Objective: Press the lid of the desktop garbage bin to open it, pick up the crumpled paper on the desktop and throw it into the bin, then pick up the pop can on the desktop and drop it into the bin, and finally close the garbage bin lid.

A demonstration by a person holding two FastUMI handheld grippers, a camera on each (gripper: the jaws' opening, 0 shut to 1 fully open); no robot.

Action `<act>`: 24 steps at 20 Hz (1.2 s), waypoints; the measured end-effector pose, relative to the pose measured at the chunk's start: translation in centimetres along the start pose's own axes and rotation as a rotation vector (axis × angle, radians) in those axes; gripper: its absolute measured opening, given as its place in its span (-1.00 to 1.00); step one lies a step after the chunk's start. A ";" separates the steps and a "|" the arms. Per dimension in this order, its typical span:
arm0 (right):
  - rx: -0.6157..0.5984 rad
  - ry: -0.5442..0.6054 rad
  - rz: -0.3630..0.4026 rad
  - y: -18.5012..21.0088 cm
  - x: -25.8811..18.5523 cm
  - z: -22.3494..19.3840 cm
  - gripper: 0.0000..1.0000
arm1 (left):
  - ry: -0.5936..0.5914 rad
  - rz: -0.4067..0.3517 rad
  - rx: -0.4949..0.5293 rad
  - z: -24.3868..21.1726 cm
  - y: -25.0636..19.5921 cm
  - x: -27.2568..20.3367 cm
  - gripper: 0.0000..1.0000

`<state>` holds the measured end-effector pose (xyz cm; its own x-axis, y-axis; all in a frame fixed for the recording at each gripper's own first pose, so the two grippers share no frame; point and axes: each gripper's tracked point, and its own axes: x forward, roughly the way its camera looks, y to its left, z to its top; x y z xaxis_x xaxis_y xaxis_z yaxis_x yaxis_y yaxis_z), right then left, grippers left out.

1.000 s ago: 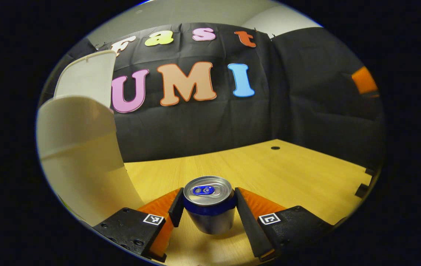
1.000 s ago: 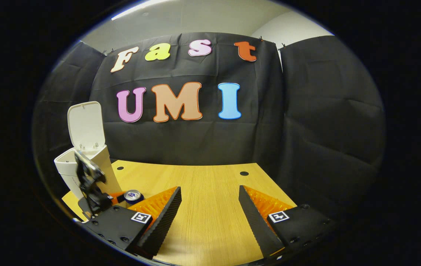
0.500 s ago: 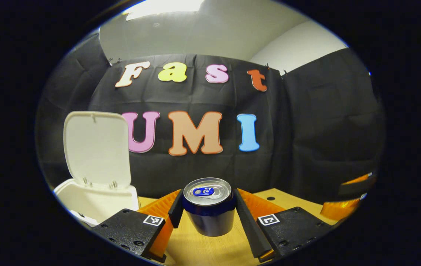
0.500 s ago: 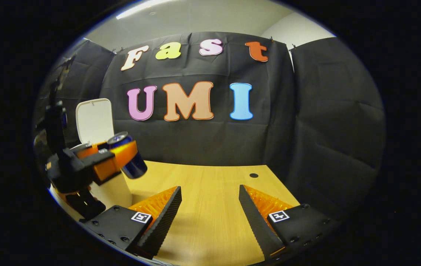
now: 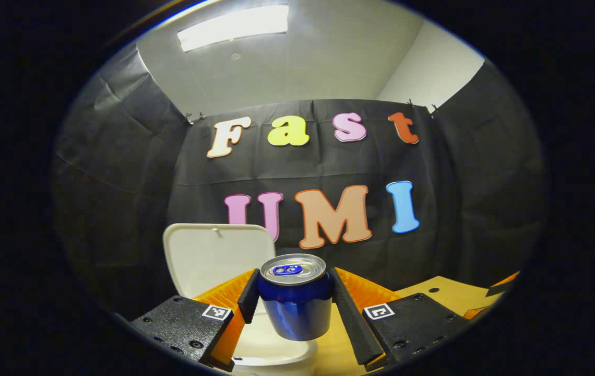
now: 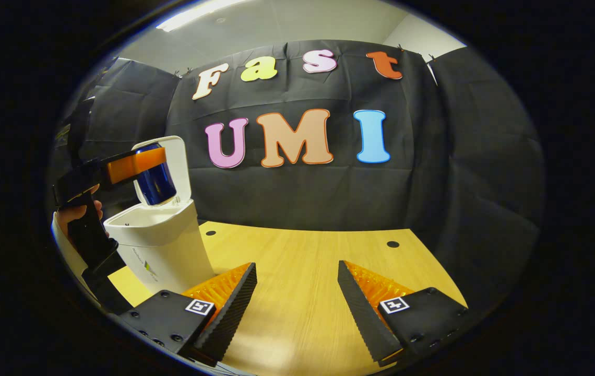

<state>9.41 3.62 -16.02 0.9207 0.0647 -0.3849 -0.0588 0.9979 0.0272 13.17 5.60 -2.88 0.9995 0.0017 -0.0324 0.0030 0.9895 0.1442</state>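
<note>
Left claw (image 5: 293, 292) clamped on pop can (image 5: 294, 303), bin (image 5: 276, 347) mouth mostly hidden beneath, right claw (image 6: 296, 292) apart

Surface notes, both views

I read the pop can (image 5: 294, 302) as glossy metal with a brushed bare top; the garbage bin (image 6: 164, 245) and its lid (image 5: 214, 255) as smooth matt plastic; the desktop (image 6: 302, 271) at lower centre as satin wood grain; the wall cloth (image 6: 464, 172) as creased matt fabric.

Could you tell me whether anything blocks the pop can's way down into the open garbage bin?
Nothing visible does. The left tool grips the pop can above the bin, whose lid stands upright behind the can, clear of the opening. The right tool hangs open over the table, off to the side.
</note>
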 end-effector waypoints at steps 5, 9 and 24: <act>-0.014 -0.012 0.042 1.6 0.5 0.3 0.99 | 0.036 0.110 0.038 -0.9 5.5 -0.4 0.53; -0.017 -0.007 0.043 1.6 0.7 0.0 0.98 | 0.029 0.150 0.047 -0.6 7.0 -0.5 0.84; 0.040 0.029 0.016 0.0 0.4 -1.9 0.99 | -0.033 0.110 -0.022 6.2 7.1 6.0 0.88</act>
<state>9.04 3.68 -17.96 0.9081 0.0815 -0.4107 -0.0577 0.9959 0.0699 19.35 11.77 4.07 0.9942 0.1062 0.0155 -0.1073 0.9866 0.1230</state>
